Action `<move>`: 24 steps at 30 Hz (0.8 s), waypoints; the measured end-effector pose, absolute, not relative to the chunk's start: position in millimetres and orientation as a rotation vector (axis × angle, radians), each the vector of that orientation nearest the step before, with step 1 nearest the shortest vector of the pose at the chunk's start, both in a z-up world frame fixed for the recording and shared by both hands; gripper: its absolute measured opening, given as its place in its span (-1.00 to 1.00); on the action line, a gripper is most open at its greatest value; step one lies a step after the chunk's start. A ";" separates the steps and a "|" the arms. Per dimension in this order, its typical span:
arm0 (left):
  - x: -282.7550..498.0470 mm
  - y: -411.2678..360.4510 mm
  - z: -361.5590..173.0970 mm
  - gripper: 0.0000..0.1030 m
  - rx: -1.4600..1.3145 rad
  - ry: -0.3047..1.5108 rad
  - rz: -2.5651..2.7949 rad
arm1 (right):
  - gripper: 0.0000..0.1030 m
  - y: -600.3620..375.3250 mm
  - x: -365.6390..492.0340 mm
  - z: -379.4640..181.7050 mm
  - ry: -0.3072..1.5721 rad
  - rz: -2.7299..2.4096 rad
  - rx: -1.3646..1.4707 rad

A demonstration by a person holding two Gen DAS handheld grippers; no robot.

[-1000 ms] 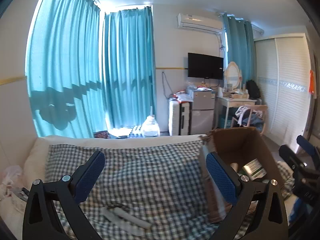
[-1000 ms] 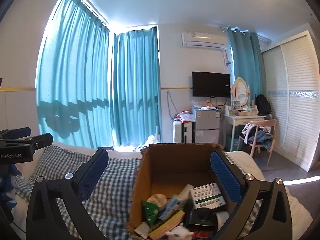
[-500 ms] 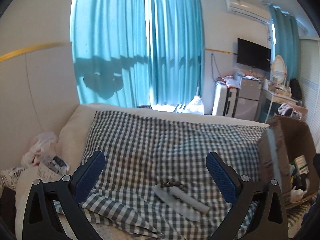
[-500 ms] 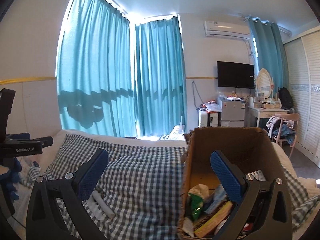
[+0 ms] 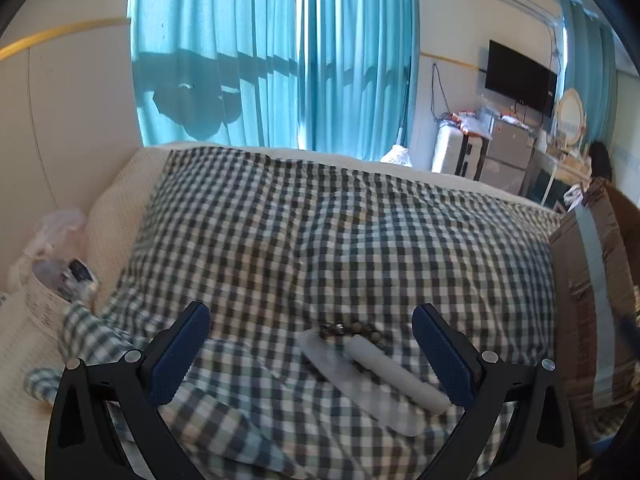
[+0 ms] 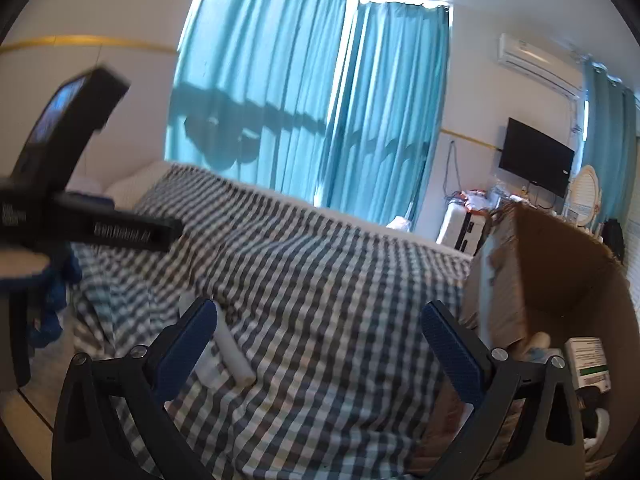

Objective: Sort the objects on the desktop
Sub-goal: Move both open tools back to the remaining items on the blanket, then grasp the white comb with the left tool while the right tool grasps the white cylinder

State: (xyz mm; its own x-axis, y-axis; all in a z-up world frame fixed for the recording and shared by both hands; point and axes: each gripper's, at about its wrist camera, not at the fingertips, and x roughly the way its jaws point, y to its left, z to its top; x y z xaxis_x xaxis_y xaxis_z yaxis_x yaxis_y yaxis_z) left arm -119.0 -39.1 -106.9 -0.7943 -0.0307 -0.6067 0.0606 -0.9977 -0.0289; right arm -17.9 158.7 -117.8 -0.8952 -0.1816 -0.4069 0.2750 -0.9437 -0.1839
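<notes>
Two pale sticks, a flat clear one [image 5: 356, 384] and a white tube [image 5: 396, 376], lie side by side on the checked cloth [image 5: 320, 240] covering the bed, with a string of dark beads [image 5: 352, 330] touching their far ends. They sit between the spread fingers of the left hand-held gripper [image 5: 312, 356], which is wide and empty, lined up as if to take one of them. The right hand-held gripper [image 6: 320, 344] is also wide and holds nothing, waiting beside the cardboard box [image 6: 560, 264], where sorted things already lie; its contents are partly hidden, so I may misjudge them. Compared with a second ago, both cameras have swung left, away from the box, and the left one now frames the sticks much closer.
</notes>
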 end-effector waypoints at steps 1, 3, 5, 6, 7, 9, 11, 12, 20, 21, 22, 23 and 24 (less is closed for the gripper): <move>-120.2 -37.7 -110.2 1.00 1.000 0.106 -2.947 | 0.98 157.2 -19.7 -124.2 0.345 -2.806 0.591; -124.4 -34.8 -115.7 1.00 1.026 0.151 -2.965 | 0.91 153.2 -22.6 -137.8 0.333 -2.763 0.618; -130.6 -32.9 -124.3 0.99 1.076 0.174 -2.971 | 0.80 150.4 -30.1 -150.9 0.326 -2.720 0.669; -134.6 -31.2 -130.8 0.99 1.107 0.171 -2.966 | 0.70 149.7 -34.2 -157.1 0.332 -2.707 0.693; -138.1 -29.5 -136.8 0.99 1.133 0.162 -2.956 | 0.62 148.9 -39.3 -164.8 0.342 -2.691 0.723; -144.7 -28.3 -152.2 0.99 1.184 0.148 -2.912 | 0.49 148.8 -45.9 -175.1 0.363 -2.675 0.743; -150.5 -31.1 -165.6 0.98 1.231 0.186 -2.866 | 0.20 149.1 -51.9 -186.3 0.362 -2.632 0.777; -153.9 -34.2 -172.1 0.98 1.263 0.208 -2.857 | -0.06 148.6 -54.4 -190.6 0.360 -2.609 0.799; -161.4 -45.9 -211.1 0.92 1.413 0.231 -2.742 | -0.24 117.3 -62.7 -214.5 0.408 -2.493 0.855; -160.9 -44.7 -213.3 0.92 1.426 0.218 -2.731 | -0.25 114.7 -67.8 -215.7 0.409 -2.487 0.864; -162.0 -43.6 -218.1 0.92 1.448 0.202 -2.713 | -0.25 114.1 -70.1 -218.2 0.406 -2.483 0.873; -164.0 -42.6 -223.1 0.92 1.463 0.193 -2.697 | -0.25 115.9 -73.3 -221.0 0.392 -2.476 0.885; -164.8 -41.7 -227.4 0.92 1.477 0.183 -2.685 | -0.25 117.8 -76.6 -223.8 0.369 -2.470 0.895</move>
